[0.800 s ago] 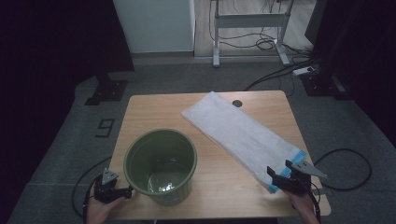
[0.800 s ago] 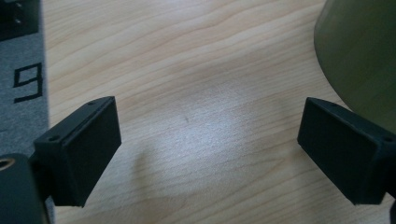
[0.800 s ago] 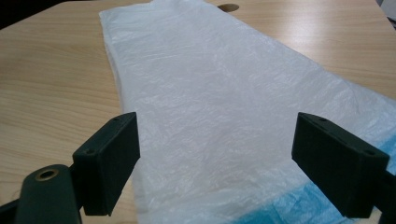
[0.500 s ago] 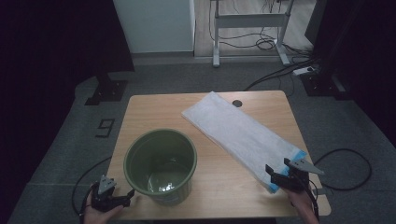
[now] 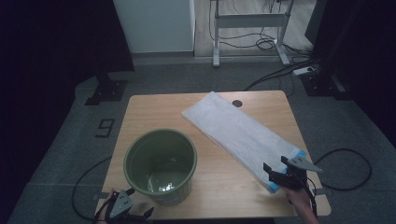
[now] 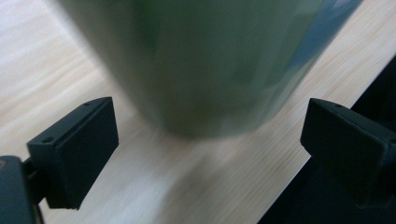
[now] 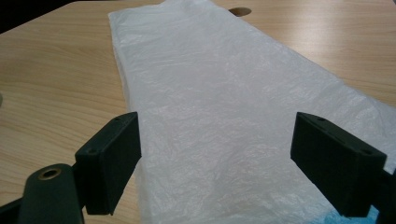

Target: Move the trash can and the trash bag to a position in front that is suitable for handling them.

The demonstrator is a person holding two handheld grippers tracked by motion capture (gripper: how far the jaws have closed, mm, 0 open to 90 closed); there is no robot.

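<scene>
Green bucket (image 5: 160,165) stands at the table's (image 5: 154,109) 7 o'clock; left gripper (image 5: 127,212) released beside it. Right gripper (image 5: 280,176), released, hovers over the white plastic bag (image 5: 238,133) at 4 o'clock.

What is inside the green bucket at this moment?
The high view looks into the green bucket: a shiny, reflective patch on the bottom, possibly a little water or the wet base, and no separate object visible. The near inner wall is hidden behind the rim.
</scene>
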